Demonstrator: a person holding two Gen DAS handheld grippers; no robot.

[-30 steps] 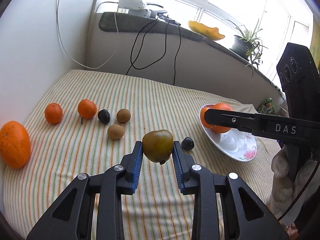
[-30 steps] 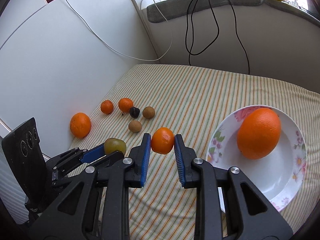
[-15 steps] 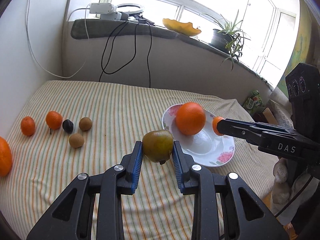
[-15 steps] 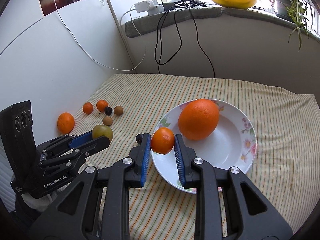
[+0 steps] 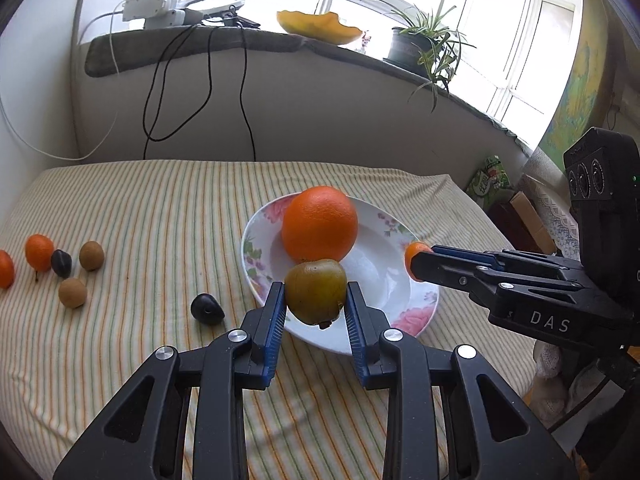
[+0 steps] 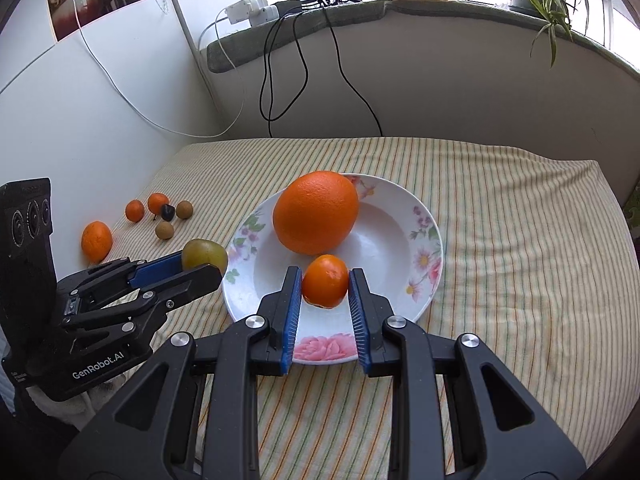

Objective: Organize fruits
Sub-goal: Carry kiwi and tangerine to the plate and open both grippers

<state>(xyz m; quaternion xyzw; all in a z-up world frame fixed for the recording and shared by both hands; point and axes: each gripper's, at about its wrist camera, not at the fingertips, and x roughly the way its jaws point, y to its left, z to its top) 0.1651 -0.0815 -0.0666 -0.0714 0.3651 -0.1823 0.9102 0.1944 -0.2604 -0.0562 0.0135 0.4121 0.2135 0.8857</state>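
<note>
Both grippers have travelled from the loose fruit at the cloth's left edge to the flowered plate [image 6: 430,240]. Narrowed onto a greenish-brown fruit [image 5: 316,296], the left gripper [image 5: 316,312] holds it over the plate's near-left rim. Clamped just as tightly on a small orange fruit [image 6: 325,286], the right gripper [image 6: 325,298] hangs above the plate's near side. Inside the plate lies a large orange [image 6: 316,212]. One dark plum [image 5: 207,309] sits on the striped cloth [image 6: 520,240] just left of the plate. Near the left edge remain more small oranges, two brown fruits [image 5: 91,255] and another dark plum.
</note>
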